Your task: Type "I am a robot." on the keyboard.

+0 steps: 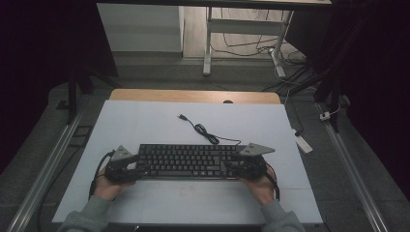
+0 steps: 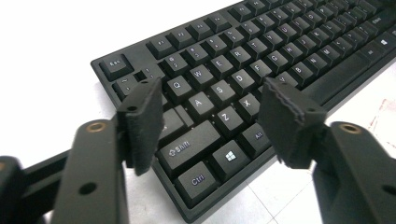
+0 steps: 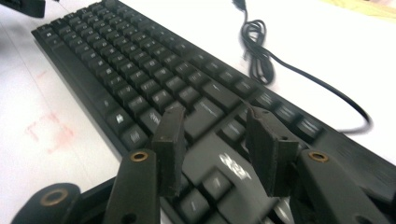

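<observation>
Nearest me, my left gripper (image 1: 126,166) and right gripper (image 1: 240,166) sit at 9 and 3 o'clock of the black keyboard (image 1: 186,161), which lies flat near the table's (image 1: 145,121) front edge. Both stand wide apart over the keyboard's ends, gripping nothing. I judge the grasp is only lined up; closing and lifting remain. The left gripper view reads Ctrl, Shift and Esc under my jaws; the right gripper view shows the blurred arrow cluster. Farther off, at 12 o'clock, the coiled cable (image 1: 202,129) trails away unplugged.
</observation>
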The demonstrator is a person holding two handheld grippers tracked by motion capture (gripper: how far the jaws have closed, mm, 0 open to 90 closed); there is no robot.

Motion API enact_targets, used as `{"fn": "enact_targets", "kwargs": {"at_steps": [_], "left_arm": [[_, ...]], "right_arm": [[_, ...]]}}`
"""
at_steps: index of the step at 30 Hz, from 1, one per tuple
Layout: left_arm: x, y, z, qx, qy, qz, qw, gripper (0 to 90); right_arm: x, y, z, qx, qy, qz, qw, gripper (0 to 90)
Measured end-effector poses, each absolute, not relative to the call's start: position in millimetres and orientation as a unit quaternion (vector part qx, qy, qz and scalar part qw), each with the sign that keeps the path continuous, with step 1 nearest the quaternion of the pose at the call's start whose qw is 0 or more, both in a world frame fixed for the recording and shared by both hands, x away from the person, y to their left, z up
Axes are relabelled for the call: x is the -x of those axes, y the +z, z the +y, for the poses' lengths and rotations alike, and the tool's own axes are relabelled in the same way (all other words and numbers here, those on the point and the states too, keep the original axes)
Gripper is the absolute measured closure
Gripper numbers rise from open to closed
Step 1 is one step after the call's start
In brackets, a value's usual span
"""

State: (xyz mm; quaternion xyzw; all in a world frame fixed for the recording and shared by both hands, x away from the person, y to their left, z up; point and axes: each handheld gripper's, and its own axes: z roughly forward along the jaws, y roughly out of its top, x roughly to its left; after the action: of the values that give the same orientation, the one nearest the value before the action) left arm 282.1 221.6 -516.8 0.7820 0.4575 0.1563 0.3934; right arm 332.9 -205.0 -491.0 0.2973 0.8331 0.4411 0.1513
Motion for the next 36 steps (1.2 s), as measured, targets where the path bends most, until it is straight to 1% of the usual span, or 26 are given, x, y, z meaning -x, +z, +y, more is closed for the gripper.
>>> {"fn": "enact_targets", "kwargs": {"at_steps": [6,11,22,30,36], "left_arm": [[-283,-515,222,-0.782,0.152,0.457,0.395,32.8],[-283,-515,220,-0.786,0.153,0.452,0.394,30.4],[-284,-508,212,-0.796,0.147,0.428,0.402,29.4],[-290,-500,193,-0.819,0.129,0.388,0.403,35.7],[-297,-497,179,-0.834,0.114,0.37,0.394,43.3]], "right_arm": [[-321,-492,-231,-0.3,0.442,0.831,0.156,56.2],[-317,-494,-243,-0.308,0.442,0.827,0.16,55.6],[-318,-498,-243,-0.304,0.447,0.827,0.155,55.6],[-318,-498,-248,-0.306,0.443,0.828,0.157,55.5],[-318,-499,-250,-0.311,0.443,0.826,0.159,55.5]]}}
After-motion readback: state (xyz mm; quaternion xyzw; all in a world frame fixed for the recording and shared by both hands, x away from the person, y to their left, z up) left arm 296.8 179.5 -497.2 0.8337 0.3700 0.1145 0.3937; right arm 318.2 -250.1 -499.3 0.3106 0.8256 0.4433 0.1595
